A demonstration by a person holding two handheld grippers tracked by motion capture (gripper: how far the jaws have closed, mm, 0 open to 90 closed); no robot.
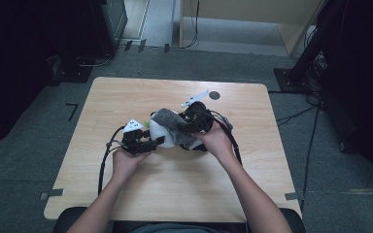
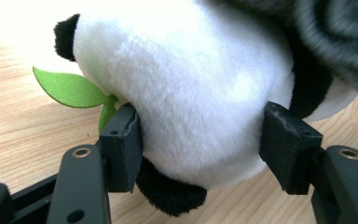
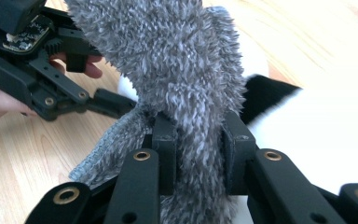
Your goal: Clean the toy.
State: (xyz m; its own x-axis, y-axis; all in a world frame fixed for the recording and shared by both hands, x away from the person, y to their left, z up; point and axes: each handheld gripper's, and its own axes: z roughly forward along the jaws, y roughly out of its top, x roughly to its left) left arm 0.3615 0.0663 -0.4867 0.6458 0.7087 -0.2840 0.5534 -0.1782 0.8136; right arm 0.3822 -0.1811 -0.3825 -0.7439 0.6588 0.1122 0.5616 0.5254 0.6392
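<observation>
Plush panda (image 2: 191, 93) lies mid-table (image 1: 126, 194), its white body clamped between the left gripper's (image 2: 200, 140) pads beside a green felt leaf (image 2: 70, 88), while the right gripper (image 3: 198, 149) pinches a fuzzy grey cloth (image 3: 168, 56) draped over it.

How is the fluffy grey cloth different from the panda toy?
The grey cloth is shaggy and one speckled grey; the panda toy is smooth plush, white with black patches and a green leaf. The cloth is thin and floppy, draped over the panda; the panda is round and stuffed. The right gripper pinches the cloth, while the left gripper squeezes the panda's body. Both are soft and are held over the wooden table.
</observation>
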